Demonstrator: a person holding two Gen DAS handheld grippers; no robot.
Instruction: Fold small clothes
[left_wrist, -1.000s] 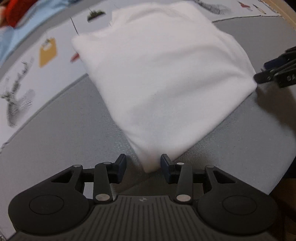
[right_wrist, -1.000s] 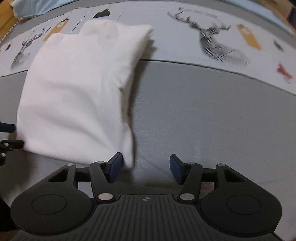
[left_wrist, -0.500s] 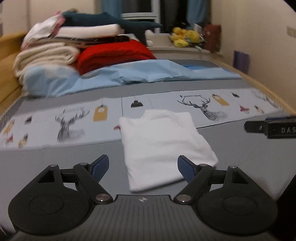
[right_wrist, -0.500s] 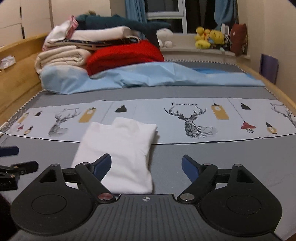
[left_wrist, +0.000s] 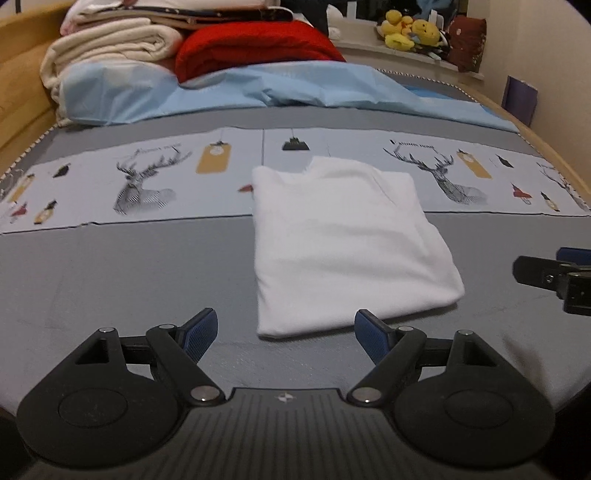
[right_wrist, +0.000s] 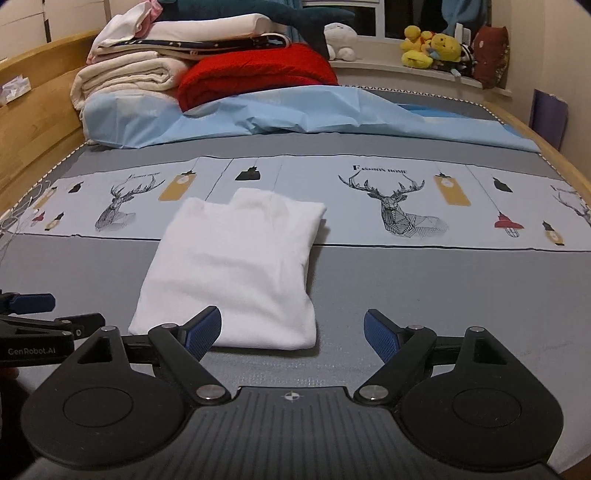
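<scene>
White folded garment (left_wrist: 343, 243) lies flat on the grey bedspread (left_wrist: 110, 273), far edge over the deer-print band (right_wrist: 399, 206). Left tool (left_wrist: 284, 328) and right tool (right_wrist: 293, 326): both with fingers spread wide, holding nothing, hovering just short of the garment's near edge. Risks, as judged: a finger snagging the near hem on re-approach would drag the top layer and undo the fold; pinching one layer only would peel it open. Containers: none in view; folded blankets (right_wrist: 125, 77) stacked at the bed's far end.
</scene>
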